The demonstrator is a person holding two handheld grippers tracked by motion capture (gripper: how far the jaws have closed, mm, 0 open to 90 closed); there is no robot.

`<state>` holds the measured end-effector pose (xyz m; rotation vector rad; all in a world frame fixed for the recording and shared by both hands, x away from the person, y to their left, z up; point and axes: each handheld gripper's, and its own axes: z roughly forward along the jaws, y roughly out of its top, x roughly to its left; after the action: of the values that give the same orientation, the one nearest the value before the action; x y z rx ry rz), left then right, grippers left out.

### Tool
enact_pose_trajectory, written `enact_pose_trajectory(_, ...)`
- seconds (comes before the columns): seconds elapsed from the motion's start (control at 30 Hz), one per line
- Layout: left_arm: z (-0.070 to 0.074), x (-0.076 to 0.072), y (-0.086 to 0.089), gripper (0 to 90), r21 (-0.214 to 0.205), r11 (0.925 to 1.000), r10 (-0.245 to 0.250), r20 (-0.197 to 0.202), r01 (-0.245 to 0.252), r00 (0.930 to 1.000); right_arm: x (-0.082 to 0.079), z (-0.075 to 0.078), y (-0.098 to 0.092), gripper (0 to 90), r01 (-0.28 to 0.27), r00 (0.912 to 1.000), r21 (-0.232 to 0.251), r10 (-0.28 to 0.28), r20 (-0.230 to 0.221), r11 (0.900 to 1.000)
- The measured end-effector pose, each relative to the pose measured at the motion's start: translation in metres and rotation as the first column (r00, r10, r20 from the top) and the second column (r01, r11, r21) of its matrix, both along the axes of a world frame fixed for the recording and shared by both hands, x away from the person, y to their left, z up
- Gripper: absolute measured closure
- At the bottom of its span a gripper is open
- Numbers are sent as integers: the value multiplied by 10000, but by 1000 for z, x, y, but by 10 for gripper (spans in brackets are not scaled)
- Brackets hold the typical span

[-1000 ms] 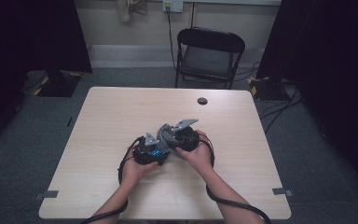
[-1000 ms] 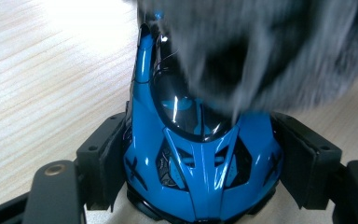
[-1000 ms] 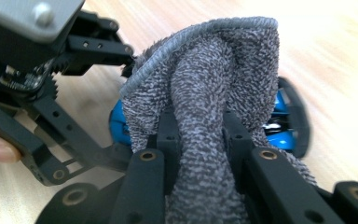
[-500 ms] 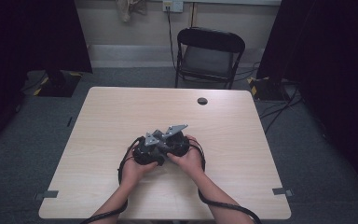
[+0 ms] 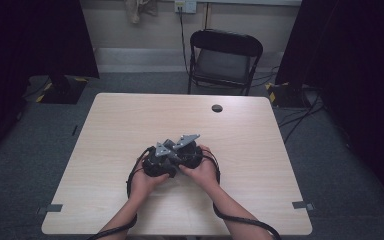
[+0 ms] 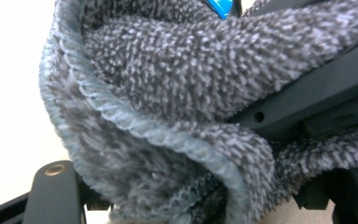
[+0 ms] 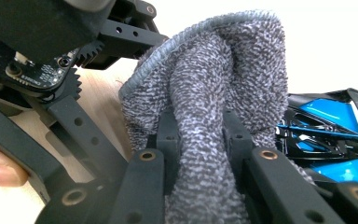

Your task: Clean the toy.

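Both grippers meet at the middle of the table (image 5: 260, 150), one in each of the person's hands. My right gripper (image 7: 200, 126) is shut on a fold of grey terry cloth (image 7: 214, 84), which bunches up between its two black jaws. The same cloth (image 6: 168, 93) drapes across the space between the wide-set jaws of my left gripper (image 5: 156, 162) and hides their tips. A glossy blue and black object (image 7: 331, 140) sits just behind the cloth, and its blue edge (image 6: 219, 7) peeks over the top. The left gripper's geared body (image 7: 51, 60) stands close beside the right jaws.
A small black round thing (image 5: 217, 108) lies near the table's far edge. Behind the table stands a black folding chair (image 5: 222, 60). Cables trail from both grippers off the near edge. Tape marks (image 5: 302, 205) sit at the near corners.
The right hand has come down and a little to the left, closing up against the left gripper. The left hand has stayed put.
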<state>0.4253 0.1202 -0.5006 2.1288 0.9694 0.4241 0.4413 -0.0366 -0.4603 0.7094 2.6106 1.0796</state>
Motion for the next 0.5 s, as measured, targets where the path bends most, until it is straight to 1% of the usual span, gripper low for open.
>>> enact_pose_trajectory(0.13,0,0,0,256,-1,10000,-9,-1,9,10000,2,1,-1,741,45,10000,-31,-45,60,10000)
enact_pose_trajectory(0.27,0,0,0,256,-8,10000,-10,9,10,10000,5,1,-4,741,205,9998,93,-204,-24,9997)
enact_pose_trajectory(0.3,0,0,0,256,6,10000,-3,5,3,10000,6,1,-4,741,239,9997,125,-237,-102,9996)
enact_pose_trajectory(0.5,0,0,0,256,6,10000,-2,-3,2,10000,10,2,-6,742,416,9991,187,-414,-110,9990)
